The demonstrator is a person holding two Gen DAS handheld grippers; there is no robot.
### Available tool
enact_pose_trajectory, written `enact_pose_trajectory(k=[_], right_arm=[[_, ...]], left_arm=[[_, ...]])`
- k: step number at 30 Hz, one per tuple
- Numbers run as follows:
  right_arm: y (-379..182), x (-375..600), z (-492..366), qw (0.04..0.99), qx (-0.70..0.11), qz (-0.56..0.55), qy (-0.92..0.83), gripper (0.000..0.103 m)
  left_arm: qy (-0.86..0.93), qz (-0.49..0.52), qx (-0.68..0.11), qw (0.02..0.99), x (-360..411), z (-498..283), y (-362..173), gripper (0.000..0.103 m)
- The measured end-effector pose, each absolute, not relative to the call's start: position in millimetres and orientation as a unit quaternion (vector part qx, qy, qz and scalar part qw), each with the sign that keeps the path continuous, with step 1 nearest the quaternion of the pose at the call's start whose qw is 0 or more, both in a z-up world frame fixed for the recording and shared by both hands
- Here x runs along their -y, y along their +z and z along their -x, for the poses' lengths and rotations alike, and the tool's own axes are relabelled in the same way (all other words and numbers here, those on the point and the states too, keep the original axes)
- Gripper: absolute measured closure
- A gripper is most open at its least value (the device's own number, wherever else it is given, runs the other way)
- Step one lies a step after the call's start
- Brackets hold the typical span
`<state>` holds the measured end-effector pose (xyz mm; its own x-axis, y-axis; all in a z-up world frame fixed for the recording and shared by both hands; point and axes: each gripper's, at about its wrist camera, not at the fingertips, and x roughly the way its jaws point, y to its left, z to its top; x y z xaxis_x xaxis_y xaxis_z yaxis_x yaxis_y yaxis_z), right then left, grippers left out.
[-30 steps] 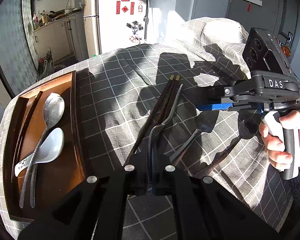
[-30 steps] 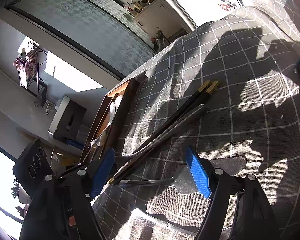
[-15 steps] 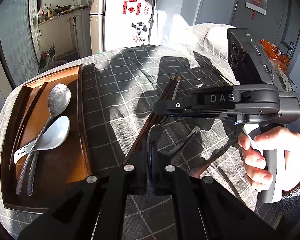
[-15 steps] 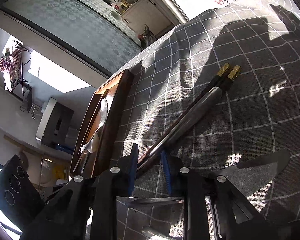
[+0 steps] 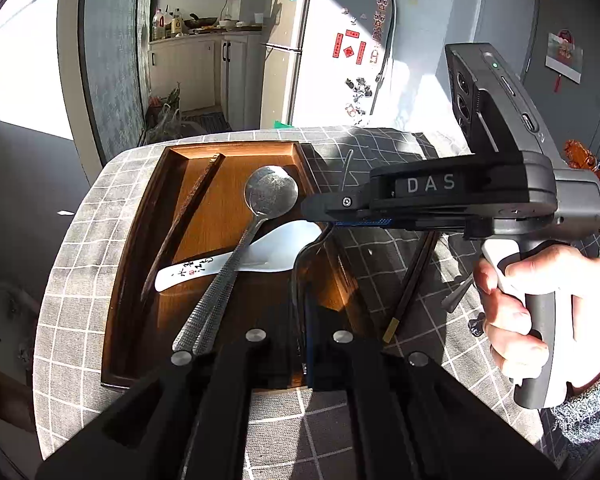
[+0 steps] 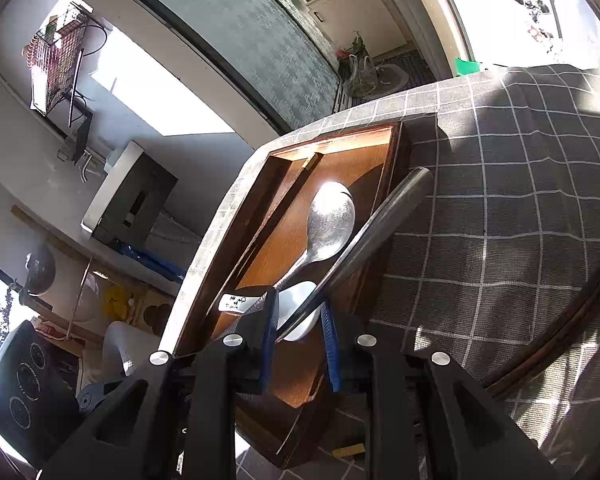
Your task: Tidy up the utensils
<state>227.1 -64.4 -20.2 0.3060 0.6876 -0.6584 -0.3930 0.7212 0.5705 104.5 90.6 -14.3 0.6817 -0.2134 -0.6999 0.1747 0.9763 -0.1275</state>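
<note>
"Where's the fork [image 6: 380, 220] going?"

"Into the wooden tray [image 5: 128, 264] at the table's edge. It hangs over the right side of it now, carried between both claws. The left gripper [image 5: 302, 320] is pinched tight on the thin neck end. The right gripper [image 6: 300, 332] has the handle between its blue pads, jaws closing the last bit onto it."

"How would you set it down?"

"I'd keep it level and parallel to the tray's long wall. Lower it into the bare strip right of the metal spoon [image 5: 271, 194] and the white spoon [image 5: 276, 248], clear of the rim. Let both ends go together so it doesn't tip."

"What's changed?"

"A second ago the fork lay on the checked cloth [image 5: 76, 240] against the dark chopsticks [image 5: 414, 276], the right jaws wide apart. Now it's lifted across, and those chopsticks stay behind on the cloth."
</note>
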Motion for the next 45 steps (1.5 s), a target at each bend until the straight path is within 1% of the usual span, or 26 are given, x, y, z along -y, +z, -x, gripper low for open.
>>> enact_pose_trajectory(k=[7, 10, 12, 13, 14, 15, 16, 17, 19, 20, 21, 22, 23, 27, 33, 39, 43, 44, 45], right_arm=[[-29.2, 23.4, -242.7, 0.797, -0.490, -0.114, 0.335, 0.083], [-31.0, 16.1, -241.8, 0.799, -0.487, -0.106, 0.336, 0.080], [-29.3, 14.8, -238.1, 0.801, -0.483, -0.103, 0.338, 0.076], [-27.5, 15.6, -236.3, 0.803, -0.480, -0.104, 0.337, 0.069], [-25.0, 18.5, -233.9, 0.806, -0.476, -0.105, 0.337, 0.059], [-21.8, 23.0, -231.0, 0.808, -0.471, -0.105, 0.337, 0.053], [-18.5, 27.8, -228.0, 0.809, -0.468, -0.108, 0.338, 0.042], [-14.8, 33.9, -224.6, 0.810, -0.464, -0.112, 0.341, 0.036], [-7.1, 49.9, -218.1, 0.809, -0.458, -0.120, 0.348, 0.034], [-2.7, 59.5, -214.9, 0.811, -0.453, -0.122, 0.349, 0.031], [2.0, 70.4, -211.5, 0.814, -0.447, -0.124, 0.350, 0.030], [7.0, 81.9, -208.3, 0.818, -0.441, -0.122, 0.350, 0.029], [12.4, 95.9, -204.4, 0.823, -0.433, -0.120, 0.347, 0.028], [25.7, 157.5, -190.0, 0.846, -0.410, -0.103, 0.326, 0.021], [15.1, 249.9, -178.8, 0.864, -0.398, -0.128, 0.281, 0.020], [-9.2, 298.5, -176.5, 0.858, -0.388, -0.198, 0.273, 0.020], [-17.0, 306.7, -176.8, 0.846, -0.391, -0.224, 0.286, 0.020], [-17.6, 307.3, -176.4, 0.843, -0.391, -0.229, 0.291, 0.020], [-17.1, 307.3, -175.6, 0.842, -0.390, -0.230, 0.294, 0.020]], left_arm=[[-0.058, 0.054, -0.386, 0.919, -116.8, -114.6, -26.6, 0.098], [-0.040, 0.058, -0.384, 0.921, -118.9, -118.2, -29.3, 0.098], [-0.032, 0.057, -0.382, 0.922, -119.3, -119.5, -30.3, 0.099], [-0.032, 0.056, -0.385, 0.921, -118.9, -121.2, -32.1, 0.099], [-0.031, 0.055, -0.386, 0.920, -118.7, -122.7, -33.9, 0.099], [-0.028, 0.050, -0.386, 0.921, -117.7, -123.5, -35.1, 0.099], [-0.025, 0.042, -0.384, 0.922, -117.3, -124.0, -36.5, 0.098], [-0.019, 0.034, -0.382, 0.923, -115.8, -124.6, -36.5, 0.098], [-0.016, 0.021, -0.383, 0.923, -113.7, -126.2, -36.5, 0.097], [-0.019, 0.017, -0.380, 0.925, -113.1, -124.7, -35.7, 0.095], [-0.020, 0.010, -0.376, 0.926, -111.3, -122.8, -33.9, 0.080], [-0.021, 0.002, -0.372, 0.928, -109.5, -120.1, -31.8, 0.059], [-0.023, 0.000, -0.366, 0.931, -108.3, -117.1, -29.0, 0.051], [-0.032, -0.014, -0.355, 0.934, -98.0, -105.4, -16.9, 0.040], [-0.123, -0.059, -0.347, 0.928, -44.5, -89.7, -11.9, 0.034], [-0.215, -0.129, -0.370, 0.894, 28.3, -87.9, -39.9, 0.034], [-0.224, -0.139, -0.389, 0.883, 48.6, -101.2, -53.8, 0.034], [-0.226, -0.135, -0.394, 0.881, 50.4, -106.4, -56.0, 0.035], [-0.232, -0.129, -0.400, 0.877, 49.9, -110.6, -57.7, 0.039]])
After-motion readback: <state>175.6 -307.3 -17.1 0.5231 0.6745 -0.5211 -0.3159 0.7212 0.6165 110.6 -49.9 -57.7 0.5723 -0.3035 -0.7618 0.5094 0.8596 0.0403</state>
